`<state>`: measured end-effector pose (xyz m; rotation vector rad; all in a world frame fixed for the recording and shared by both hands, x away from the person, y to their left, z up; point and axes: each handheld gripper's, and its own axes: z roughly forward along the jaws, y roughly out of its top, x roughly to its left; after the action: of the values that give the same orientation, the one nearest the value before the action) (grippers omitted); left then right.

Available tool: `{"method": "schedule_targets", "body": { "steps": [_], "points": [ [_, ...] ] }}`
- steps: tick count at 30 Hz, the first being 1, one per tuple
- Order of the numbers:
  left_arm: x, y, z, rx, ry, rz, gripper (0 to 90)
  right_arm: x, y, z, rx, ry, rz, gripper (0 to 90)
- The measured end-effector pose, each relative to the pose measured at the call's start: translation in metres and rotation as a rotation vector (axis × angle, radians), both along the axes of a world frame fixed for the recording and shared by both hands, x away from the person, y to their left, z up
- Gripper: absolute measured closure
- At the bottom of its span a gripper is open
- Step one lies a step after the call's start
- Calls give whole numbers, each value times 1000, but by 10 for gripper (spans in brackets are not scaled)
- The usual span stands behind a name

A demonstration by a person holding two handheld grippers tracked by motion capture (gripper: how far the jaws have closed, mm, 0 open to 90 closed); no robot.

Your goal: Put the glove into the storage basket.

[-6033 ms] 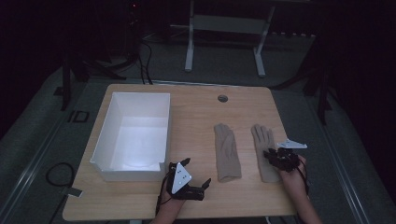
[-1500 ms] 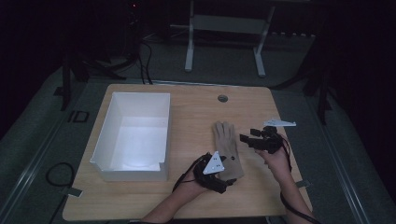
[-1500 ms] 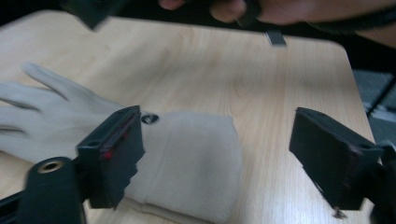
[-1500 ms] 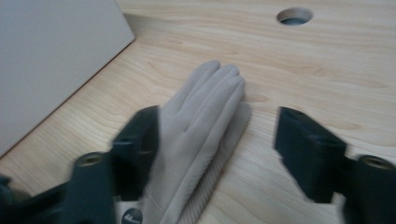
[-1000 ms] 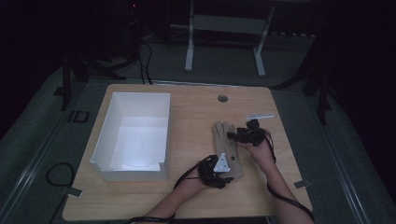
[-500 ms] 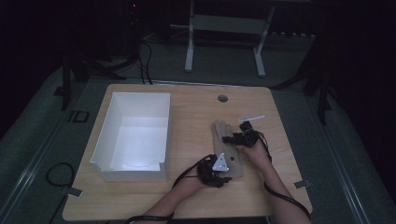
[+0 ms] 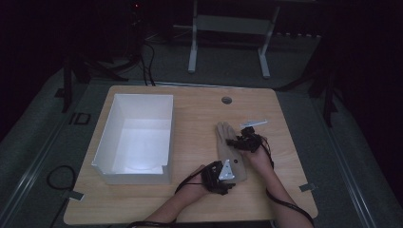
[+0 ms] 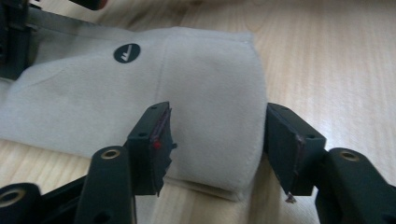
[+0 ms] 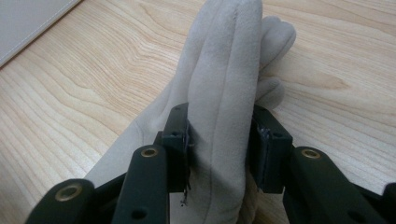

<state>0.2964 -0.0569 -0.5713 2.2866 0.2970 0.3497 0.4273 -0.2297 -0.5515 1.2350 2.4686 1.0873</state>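
Note:
Two beige gloves (image 7: pixel 227 142) lie stacked right of the table's middle, fingers pointing away from me. My left gripper (image 7: pixel 232 181) is at the cuff end. In the left gripper view its jaws (image 8: pixel 217 140) straddle the cuff (image 8: pixel 210 84) and have just been opening; the pads do not pinch the fabric. My right gripper (image 7: pixel 236 142) reaches in from the right over the glove fingers. Its jaws have just been closing. In the right gripper view the gripper (image 9: pixel 219 144) is shut on a raised fold of the upper glove (image 9: pixel 229 60).
A white open box (image 7: pixel 107 137) stands on the left half of the wooden table. A round cable hole (image 7: pixel 226 100) is near the far edge. A dark round logo (image 8: pixel 126 52) marks the glove. Bare wood lies right of the gloves and along the near edge.
Six seconds ago the gloves lay side by side; the right one now lies on the left one. Over the last second the right gripper settled on the fingers; the left stayed at the cuff.

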Motion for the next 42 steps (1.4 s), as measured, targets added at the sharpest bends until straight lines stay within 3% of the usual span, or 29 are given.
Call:
{"method": "schedule_targets", "body": {
  "steps": [2, 5, 6, 9, 11, 18, 24, 31, 42],
  "points": [
    [2, -1, 1, 11, -4, 21, 508, 0, 0, 0, 4, 3, -1, 638],
    [5, -2, 3, 19, -13, 48, 664, 0, 0, 0, 6, 3, 1, 642],
    [7, -1, 3, 9, 5, 55, 732, 0, 0, 1, 3, 1, 3, 644],
    [12, 2, 6, -5, 57, 61, 799, -1, 1, 2, -3, -6, 3, 650],
    [16, 3, 7, -13, 95, 63, 802, -1, 1, 3, -4, -10, 7, 651],
    [17, 4, 10, -4, 107, 60, 818, -1, -2, 7, 40, -7, 7, 654],
    [17, 7, 18, 13, 105, 58, 823, -3, -3, 21, 73, -24, 15, 654],
    [15, 11, 41, 14, 99, 64, 824, -6, -4, 43, 134, -41, 25, 653],
    [13, 19, 79, 26, 92, 68, 825, -9, -2, 77, 189, -65, 43, 652]
  ]
}}
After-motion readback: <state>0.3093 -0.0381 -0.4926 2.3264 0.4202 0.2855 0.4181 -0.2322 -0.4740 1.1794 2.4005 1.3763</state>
